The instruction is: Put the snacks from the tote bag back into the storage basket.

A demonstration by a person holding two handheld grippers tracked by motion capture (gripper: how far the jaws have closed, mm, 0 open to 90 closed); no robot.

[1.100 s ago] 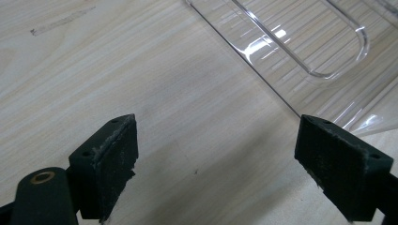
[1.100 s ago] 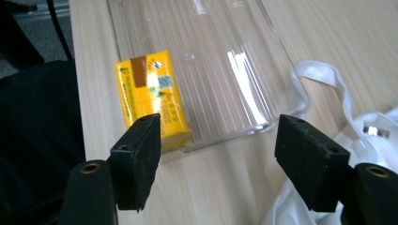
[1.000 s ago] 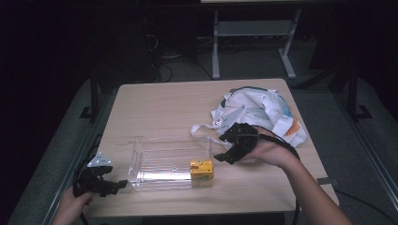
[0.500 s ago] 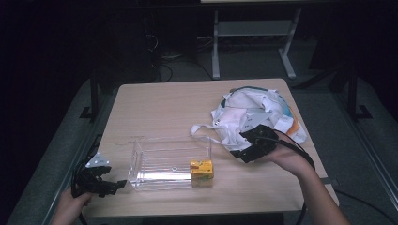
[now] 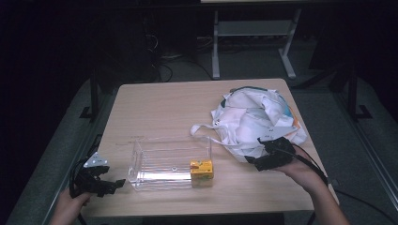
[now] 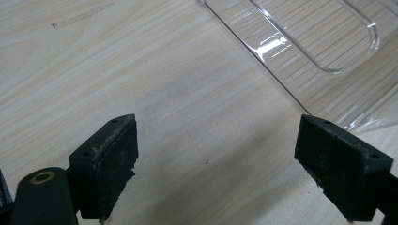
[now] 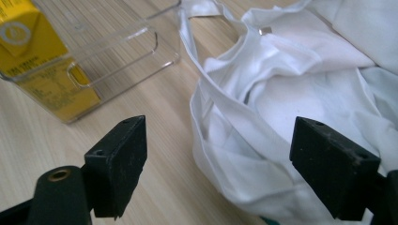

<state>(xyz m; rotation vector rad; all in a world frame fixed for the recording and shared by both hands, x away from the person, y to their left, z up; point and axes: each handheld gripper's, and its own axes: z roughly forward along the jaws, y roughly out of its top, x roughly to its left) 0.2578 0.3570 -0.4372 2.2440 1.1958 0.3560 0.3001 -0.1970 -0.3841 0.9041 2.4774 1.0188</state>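
A clear plastic bin [image 5: 169, 161] lies near the table's front, with a yellow carton [image 5: 201, 169] inside at its right end. A crumpled white cloth bag [image 5: 256, 119] sits at the right. My right gripper [image 5: 253, 159] hovers low at the bag's near edge; its jaws have just been opening and stand open. The right gripper view shows the bag [image 7: 281, 93] ahead between the jaws, untouched by the pads, and the carton [image 7: 33, 56] to the left. My left gripper [image 5: 110, 183] rests open at the front left corner, its jaws pointing at the bin [image 6: 328, 51].
The wooden table [image 5: 164, 108] has bare room at the back left. Its front edge runs just below both hands. A white metal frame [image 5: 253, 42] and cables stand on the dark floor beyond the far edge.
My right gripper has moved right and down, from beside the bin's right end to the bag's near edge. The left gripper, bin and carton have stayed put.
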